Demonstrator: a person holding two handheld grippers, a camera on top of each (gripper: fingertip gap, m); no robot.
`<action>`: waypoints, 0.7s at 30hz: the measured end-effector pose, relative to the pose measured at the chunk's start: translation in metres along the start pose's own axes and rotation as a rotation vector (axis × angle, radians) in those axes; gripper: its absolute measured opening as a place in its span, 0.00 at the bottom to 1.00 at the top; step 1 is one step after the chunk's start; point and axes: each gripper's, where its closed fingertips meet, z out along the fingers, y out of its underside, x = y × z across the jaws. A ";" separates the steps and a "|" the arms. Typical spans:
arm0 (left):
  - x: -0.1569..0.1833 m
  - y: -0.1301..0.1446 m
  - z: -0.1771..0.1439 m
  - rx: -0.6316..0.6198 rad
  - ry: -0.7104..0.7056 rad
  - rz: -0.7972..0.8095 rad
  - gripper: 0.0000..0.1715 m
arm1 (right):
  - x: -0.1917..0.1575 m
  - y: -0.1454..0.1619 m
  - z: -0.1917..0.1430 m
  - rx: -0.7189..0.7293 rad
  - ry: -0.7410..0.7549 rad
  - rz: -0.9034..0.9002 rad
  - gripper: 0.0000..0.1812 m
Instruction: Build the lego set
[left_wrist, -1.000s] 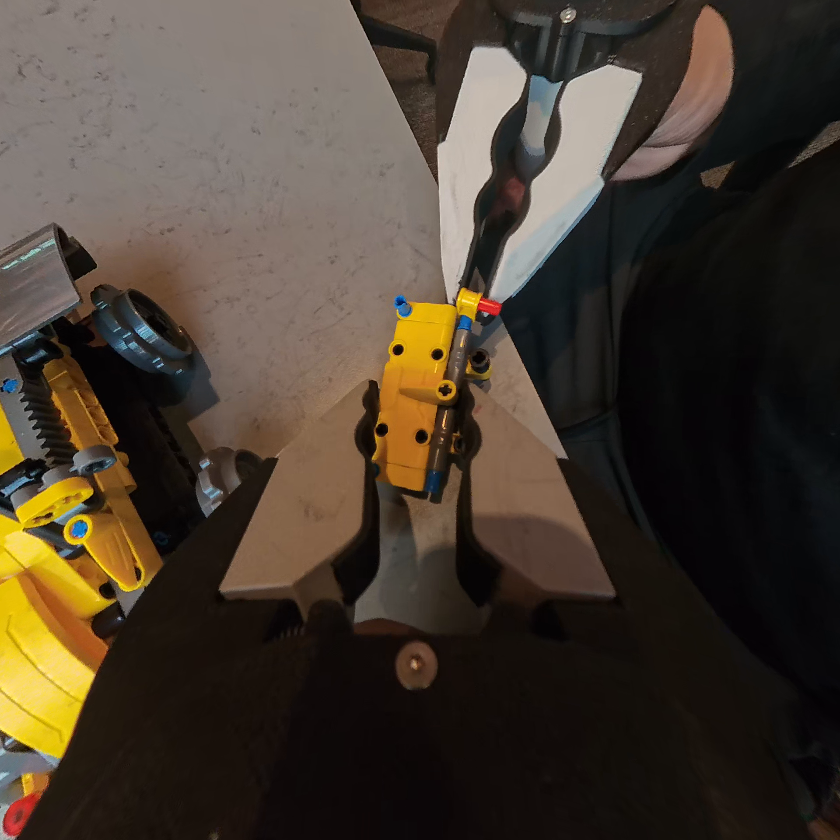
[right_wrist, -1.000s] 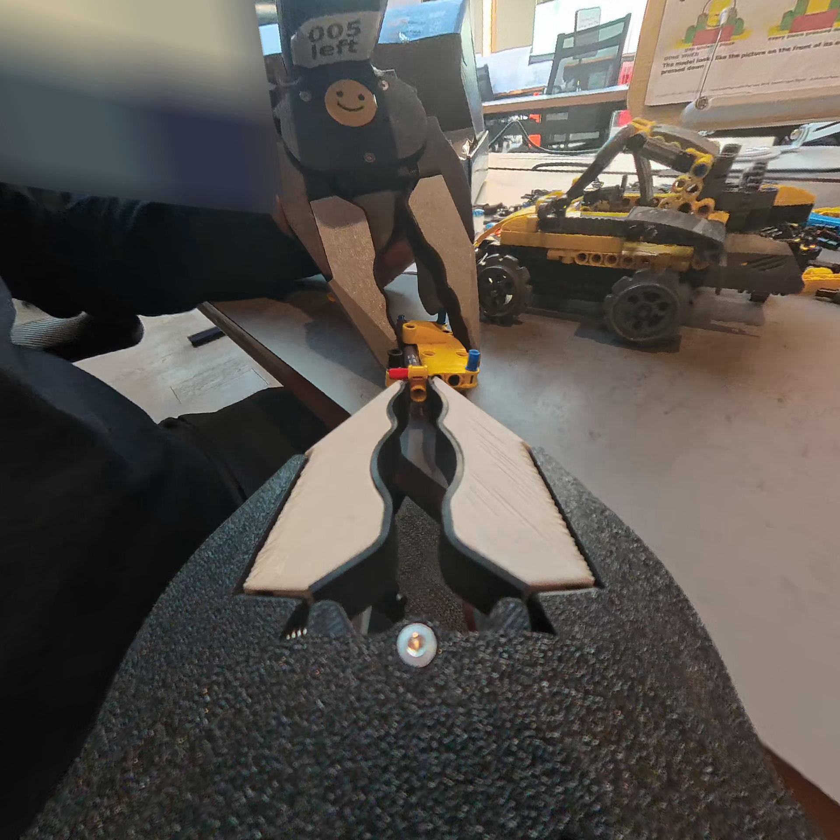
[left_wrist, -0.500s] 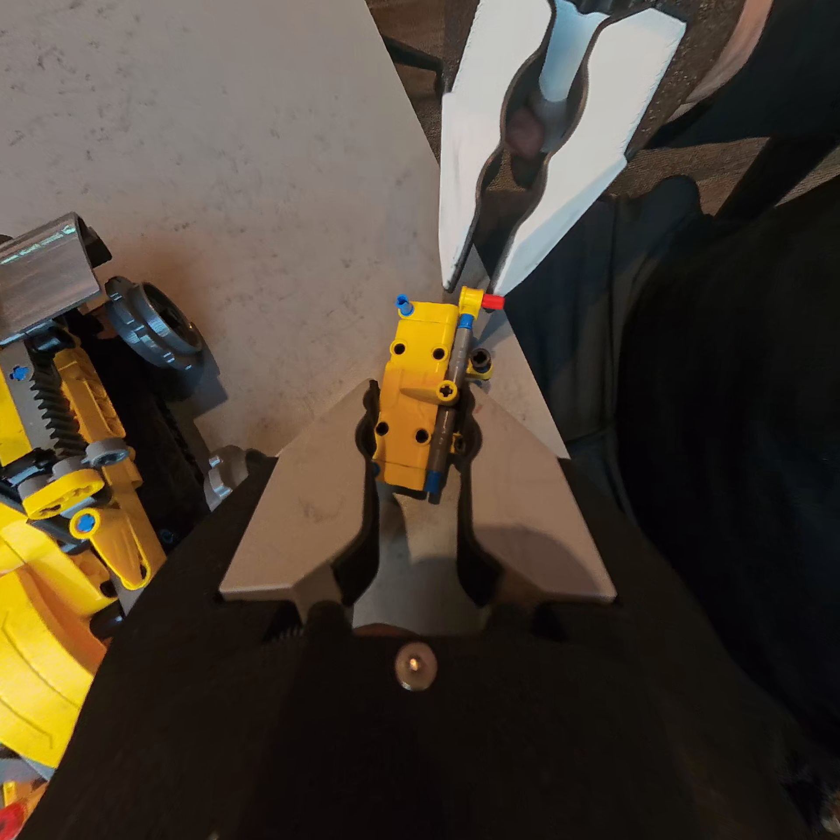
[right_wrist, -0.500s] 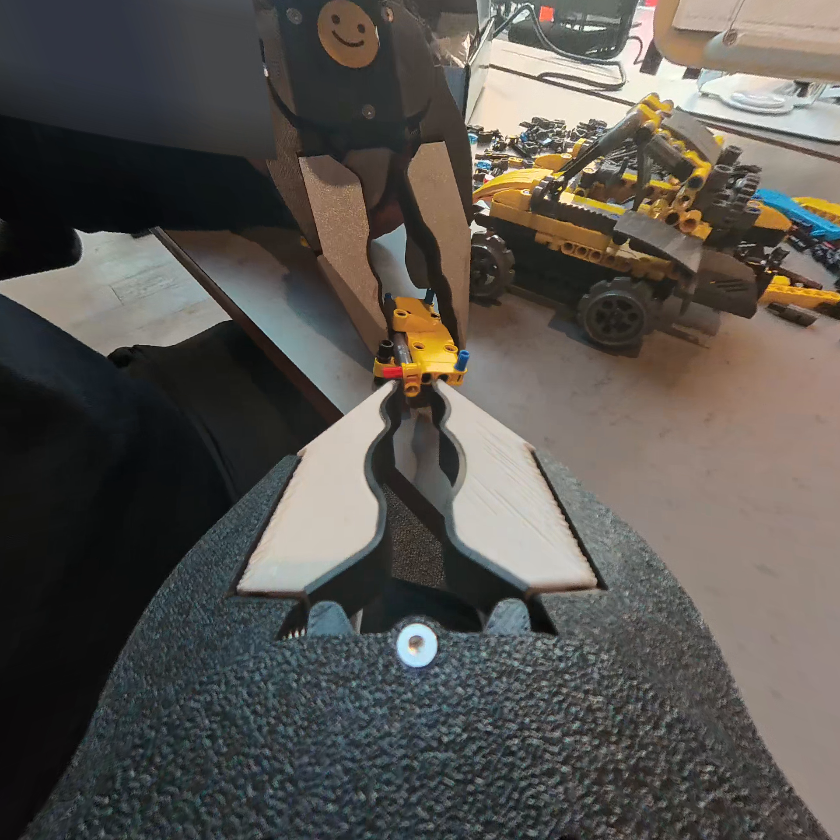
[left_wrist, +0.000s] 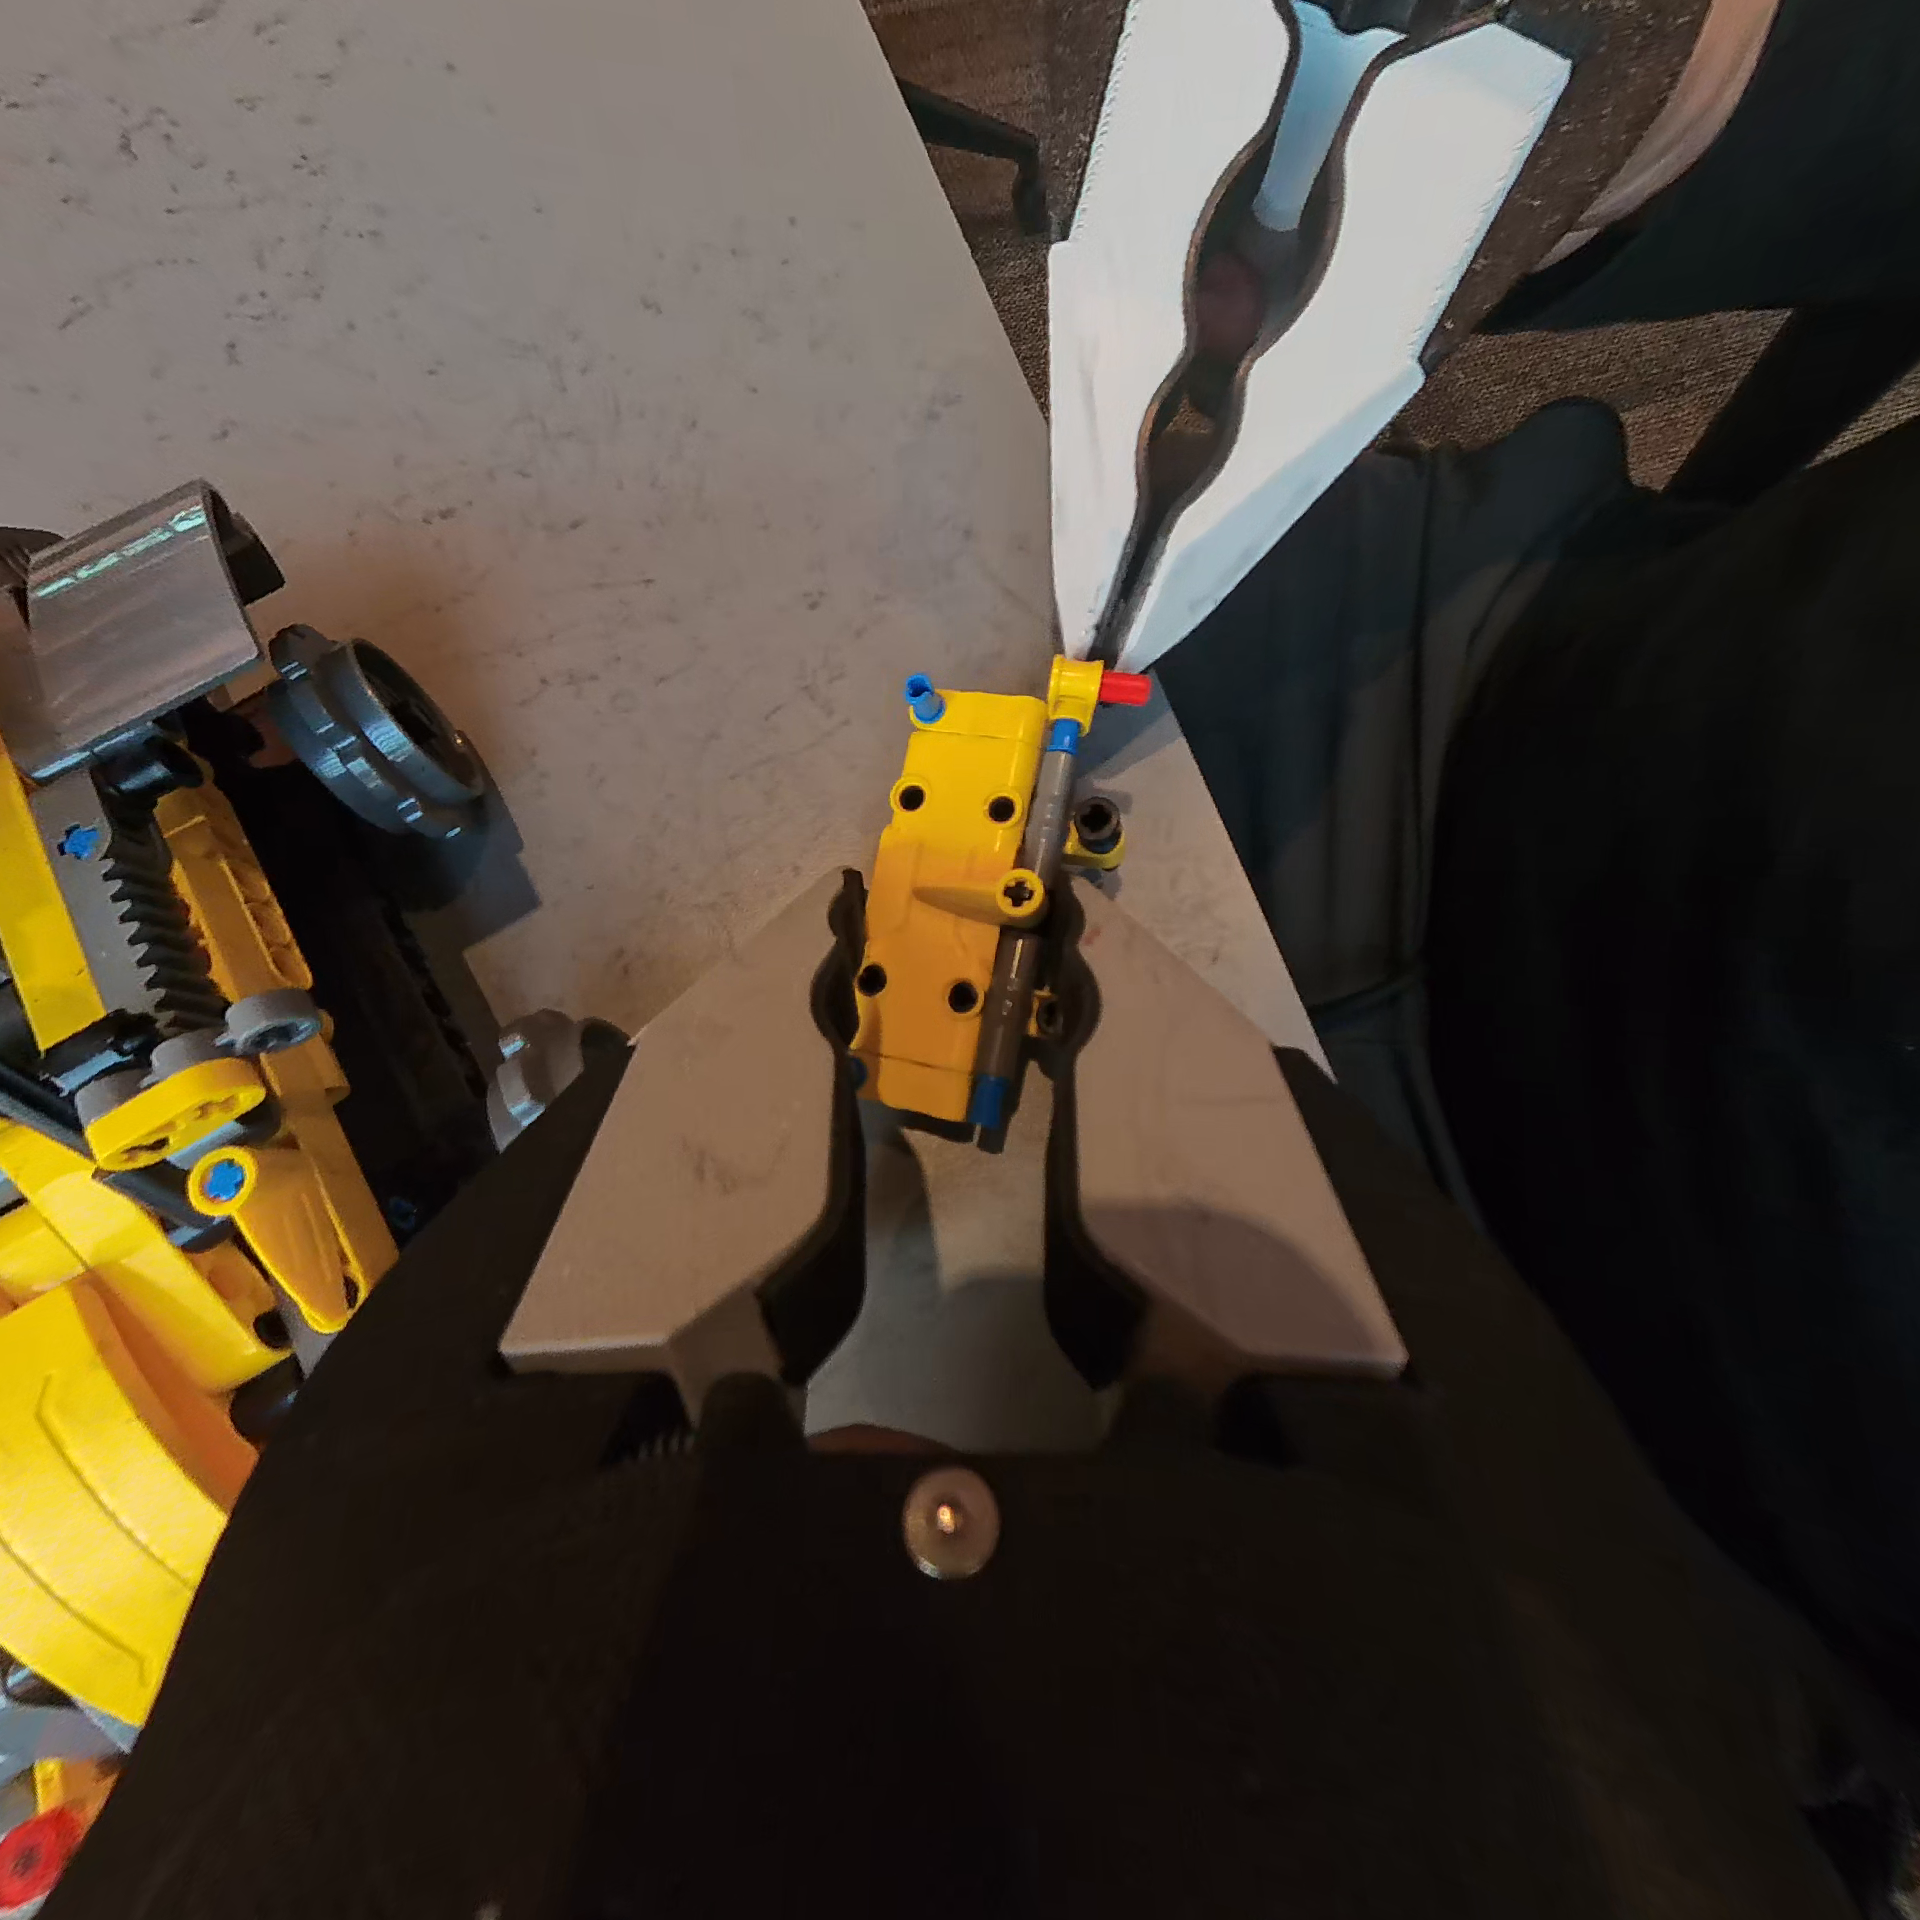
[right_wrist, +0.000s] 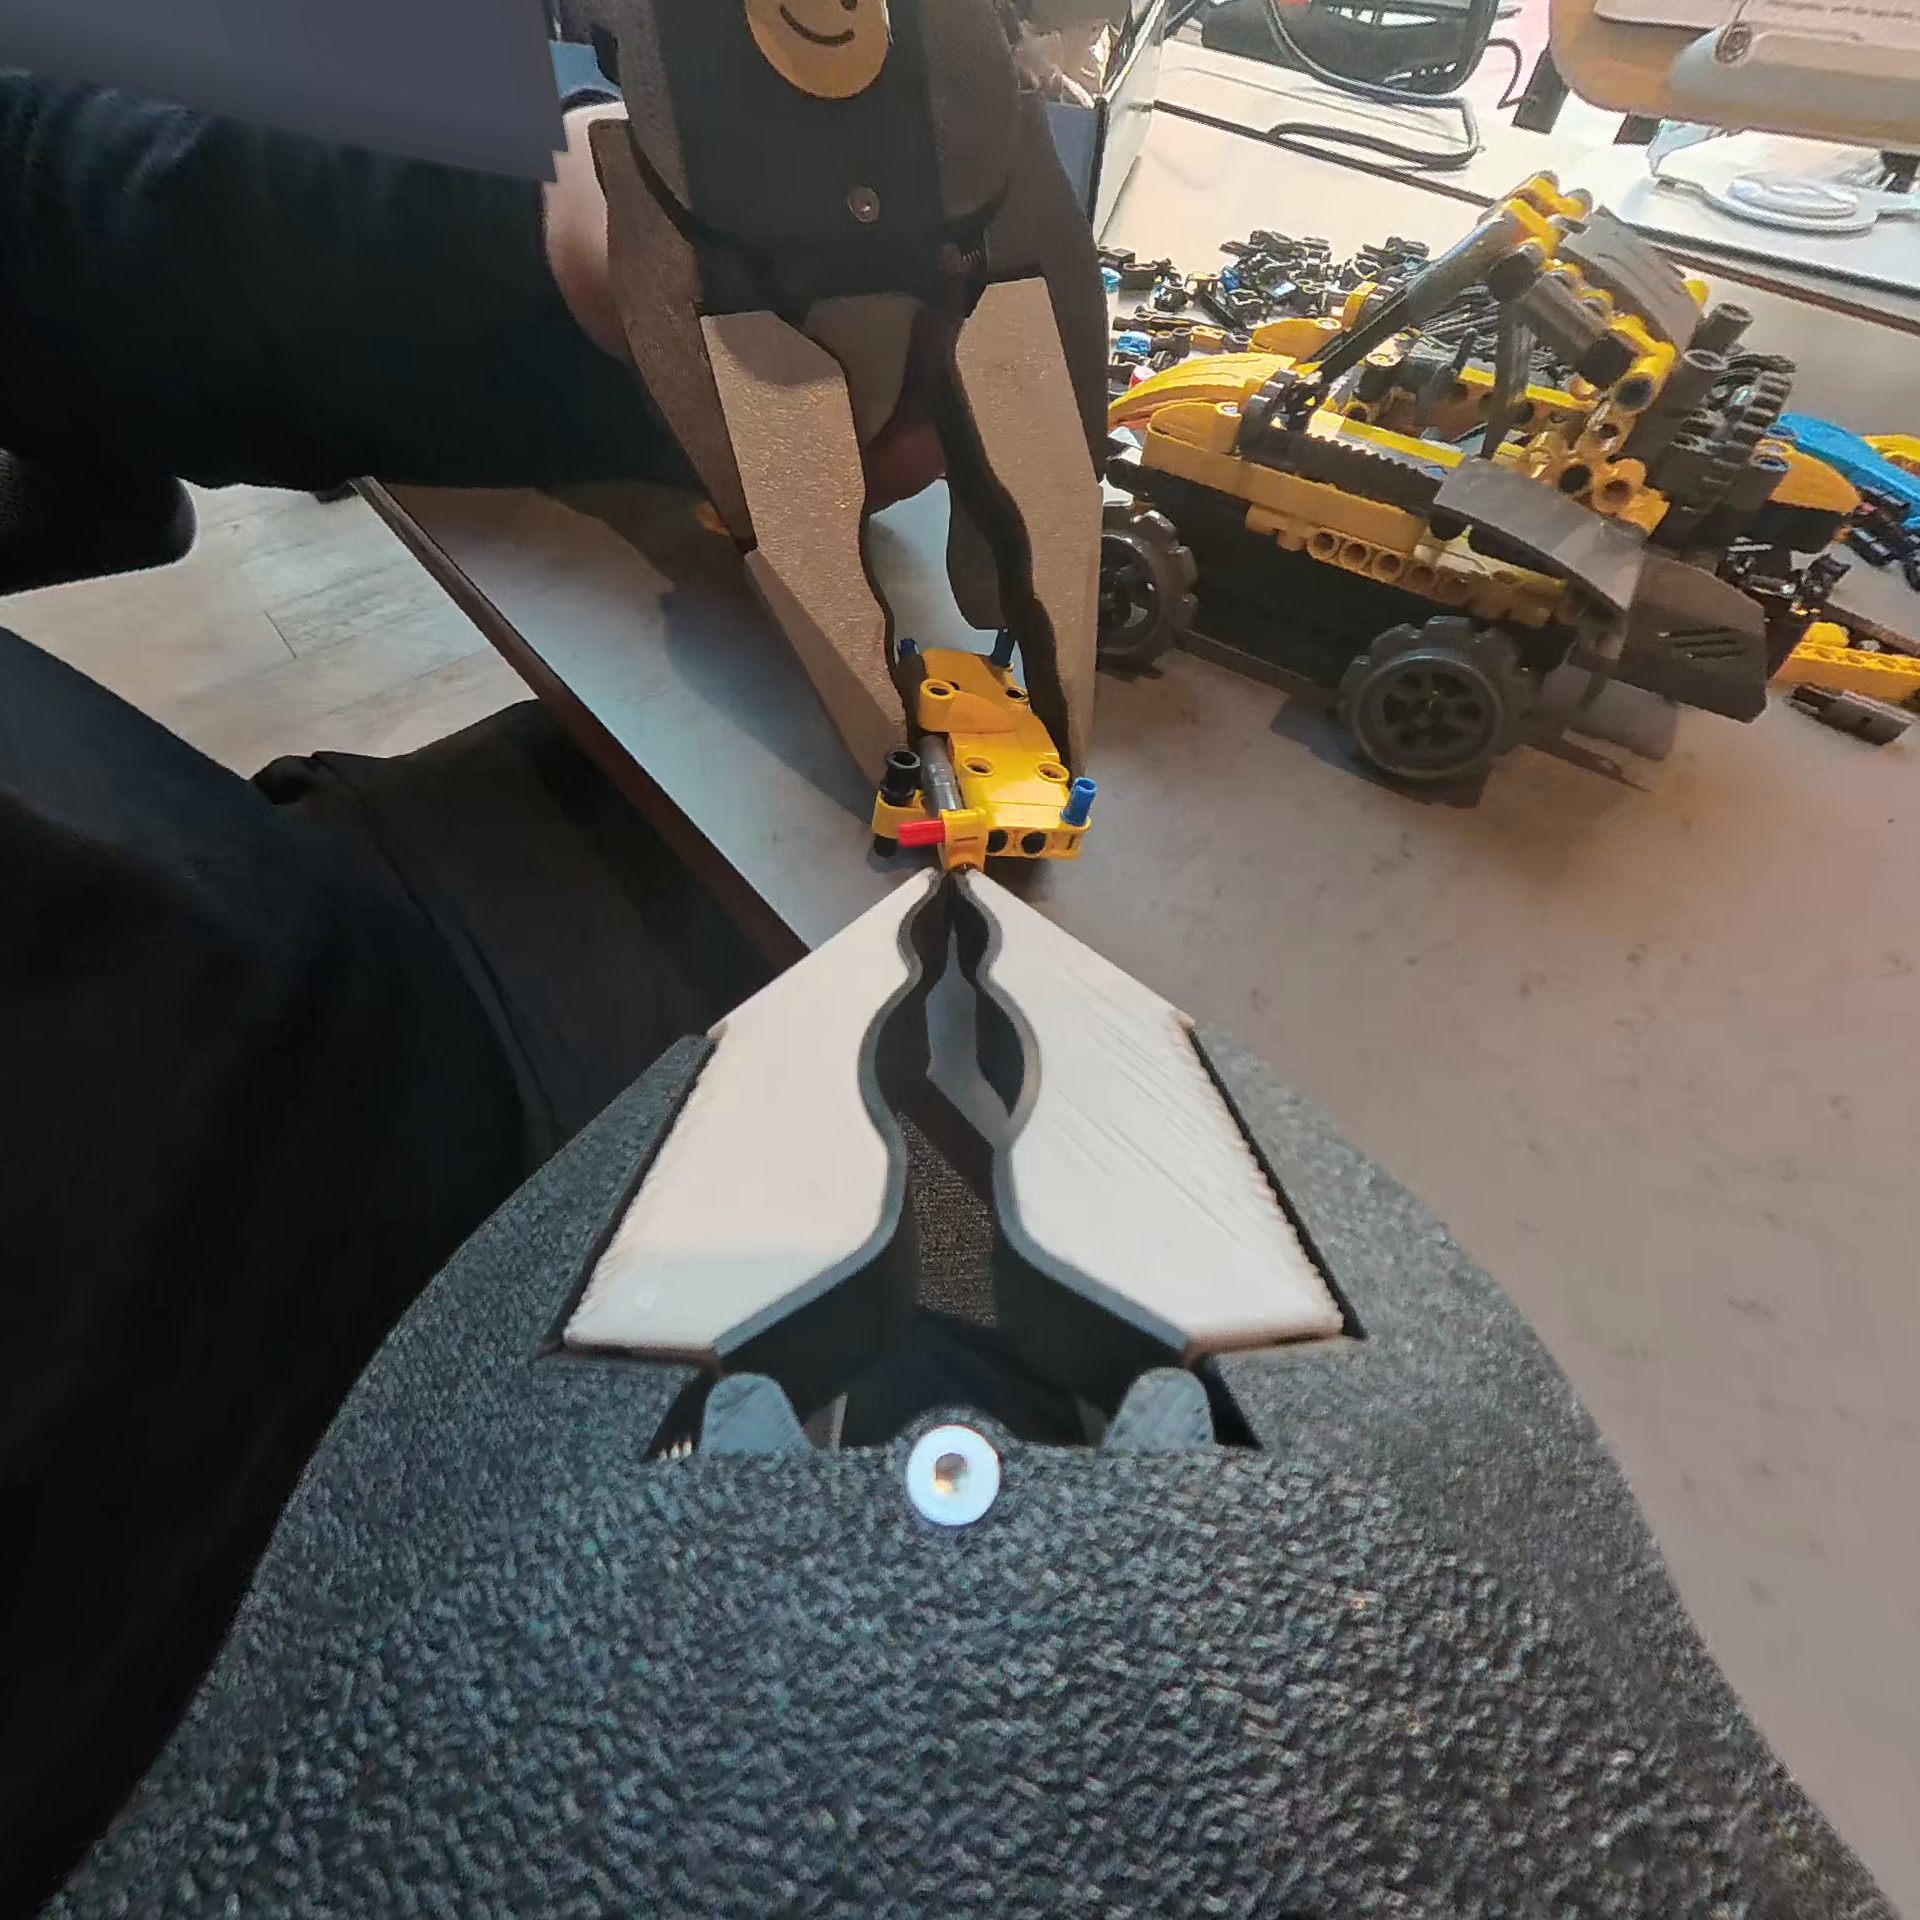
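The yellow brick assembly (left_wrist: 951, 935) sits near the corner of the pale surface (left_wrist: 499, 343), at the centre of the left wrist view, and is clamped between the jaws of the left gripper (left_wrist: 951, 914), whose two fingers press its long sides. A grey axle (left_wrist: 1029, 914) with blue ends runs along the assembly's right side, and a small yellow connector (left_wrist: 1072, 684) with a red pin (left_wrist: 1124, 686) caps its far end. In the upper right of that frame the right gripper (left_wrist: 1107, 634) points down at the connector, its white fingers closed almost tip to tip, with the tips touching or just above it; whether they pinch it cannot be told.

In the right wrist view the same assembly (right_wrist: 987, 769) lies just above centre, right beyond the nearly closed tips of the right gripper (right_wrist: 951, 878), with the left gripper (right_wrist: 977, 727) coming down on it from the top of the frame. A yellow and grey toy vehicle (right_wrist: 1434, 540) stands on the surface at the right, with loose small parts (right_wrist: 1247, 281) scattered behind it.
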 end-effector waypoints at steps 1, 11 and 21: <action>0.000 0.000 0.000 0.000 0.000 0.000 0.19 | 0.000 0.000 0.000 -0.001 -0.005 0.001 0.00; 0.000 0.000 0.000 -0.010 -0.016 0.015 0.19 | -0.002 0.000 0.006 -0.051 -0.110 0.008 0.00; -0.001 -0.001 0.001 -0.002 -0.008 -0.002 0.19 | 0.004 0.002 0.005 -0.043 -0.008 -0.078 0.10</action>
